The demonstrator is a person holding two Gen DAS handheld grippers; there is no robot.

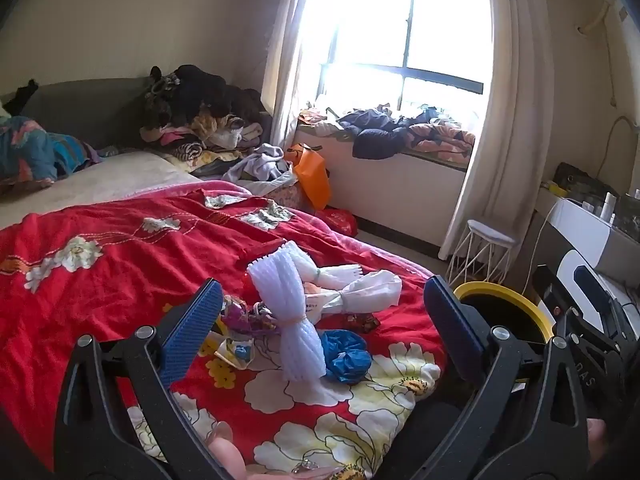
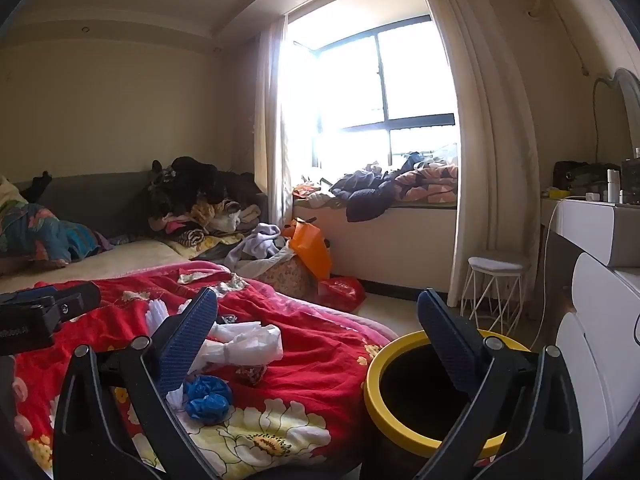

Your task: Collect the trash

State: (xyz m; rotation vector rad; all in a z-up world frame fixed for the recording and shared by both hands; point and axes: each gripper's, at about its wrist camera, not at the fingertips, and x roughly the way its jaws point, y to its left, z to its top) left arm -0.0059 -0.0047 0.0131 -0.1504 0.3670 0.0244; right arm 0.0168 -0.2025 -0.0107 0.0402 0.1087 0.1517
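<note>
Trash lies in a heap on the red flowery blanket [image 1: 120,264]: a shiny crinkly wrapper [image 1: 244,316], soft white foam net [image 1: 288,312], a blue scrunched bag [image 1: 344,356]. Left gripper [image 1: 320,320] and right gripper [image 2: 320,336] both gape wide, holding nothing. A round yellow-rimmed bin [image 2: 400,432] stands just beside the bed.

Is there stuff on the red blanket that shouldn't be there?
Yes. A little heap of rubbish lies on the red blanket: a white foam net, a crumpled blue bag, white tissue wads and shiny wrappers. It belongs in the yellow-rimmed bin beside the bed, which looks empty from here.
</note>
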